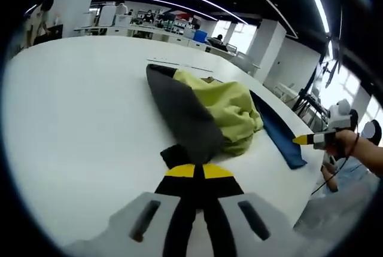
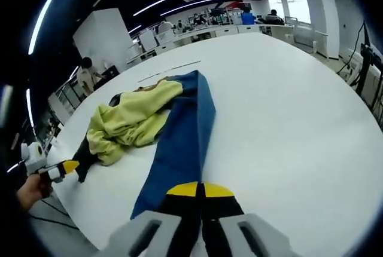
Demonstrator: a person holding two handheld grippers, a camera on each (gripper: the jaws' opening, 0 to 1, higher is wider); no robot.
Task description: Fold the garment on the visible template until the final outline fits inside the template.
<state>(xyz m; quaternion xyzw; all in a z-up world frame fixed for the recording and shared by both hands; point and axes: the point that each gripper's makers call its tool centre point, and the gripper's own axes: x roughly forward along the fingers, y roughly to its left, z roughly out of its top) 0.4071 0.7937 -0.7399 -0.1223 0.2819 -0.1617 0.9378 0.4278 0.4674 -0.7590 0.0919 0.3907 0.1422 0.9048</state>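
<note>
Loosely bunched yellow-green, grey and blue garment [image 1: 222,110] on white table [image 1: 78,137]

left gripper [image 1: 198,171]: jaws pressed together (yellow tips meeting) | right gripper [image 2: 200,190]: jaws pressed together, hand-held

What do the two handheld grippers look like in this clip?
Both match: the left gripper and right gripper each have two black jaws tipped in yellow, rising from a pale grey body with dark slots. Seen from the side in the left gripper view, the right gripper shows a yellow tip, a white housing, and a thin dark cable hanging below the hand.
</note>
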